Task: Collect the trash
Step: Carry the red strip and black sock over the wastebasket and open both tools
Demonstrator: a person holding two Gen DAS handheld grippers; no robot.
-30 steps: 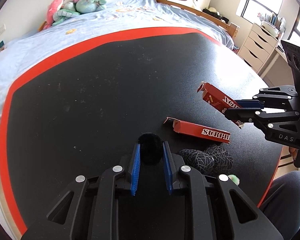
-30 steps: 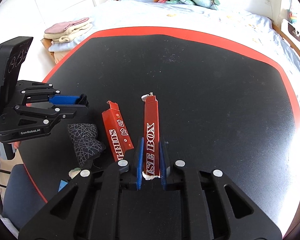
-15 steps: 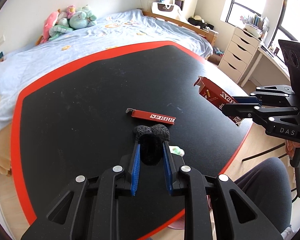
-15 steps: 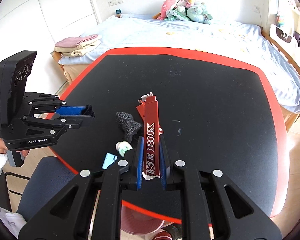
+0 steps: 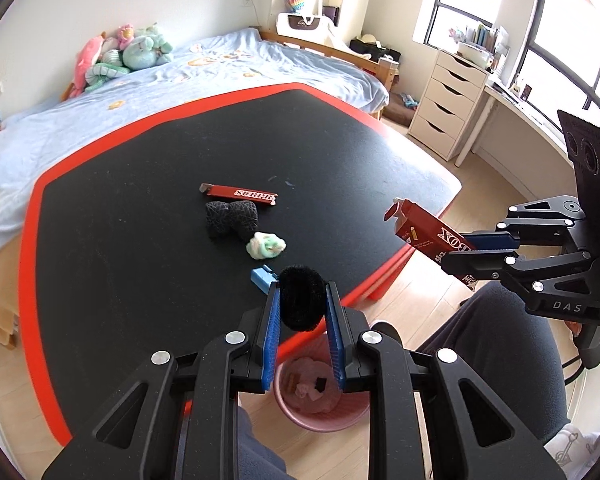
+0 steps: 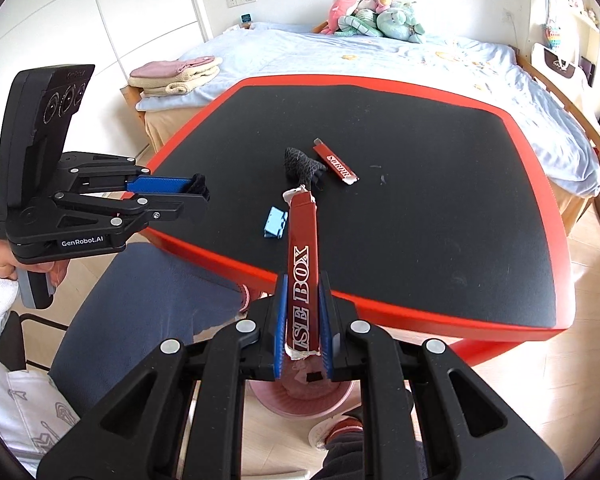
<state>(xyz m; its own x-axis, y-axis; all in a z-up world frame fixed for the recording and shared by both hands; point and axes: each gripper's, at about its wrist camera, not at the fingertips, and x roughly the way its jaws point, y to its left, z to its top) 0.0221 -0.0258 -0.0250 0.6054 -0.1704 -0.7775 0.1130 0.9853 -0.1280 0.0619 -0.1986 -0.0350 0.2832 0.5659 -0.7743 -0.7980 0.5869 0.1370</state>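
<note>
Left gripper (image 5: pixel 302 304) is clamped on a black fuzzy ball (image 5: pixel 302 303), its blue pads pressed against both sides of it, and it hangs beyond the near edge of the desk (image 5: pixel 140 248). Directly under it on the wooden floor stands a pink trash bin (image 5: pixel 320 408) with scraps already lying inside. Right gripper (image 6: pixel 302 312) is closed on a long red box (image 6: pixel 302 264) lettered "BOX", held lengthwise between the pads with its torn end pointing away over the desk's near edge; the same pink bin shows just below these jaws too. A person's dark trouser leg (image 5: pixel 496 344) lies beside the bin, and a hand (image 6: pixel 4 268) in a white sleeve holds the left gripper's handle.

On the black desk top, bordered in red, a small blue packet (image 5: pixel 262 277) lies closest to the near edge. Just past it sits a crumpled white and green wad (image 5: pixel 266 245). Farther in, a black pouch with a white web pattern (image 5: pixel 231 218) rests near the middle of the desk, and a second red box (image 5: pixel 238 194) marked "SURPR" lies flat just behind it, touching or nearly so.

Beyond the desk's far edge is a bed (image 5: pixel 140 80) with a pale blue sheet and plush toys (image 5: pixel 120 54) piled at the wall. A white chest of drawers (image 5: pixel 448 104) stands off the desk's far right corner.
</note>
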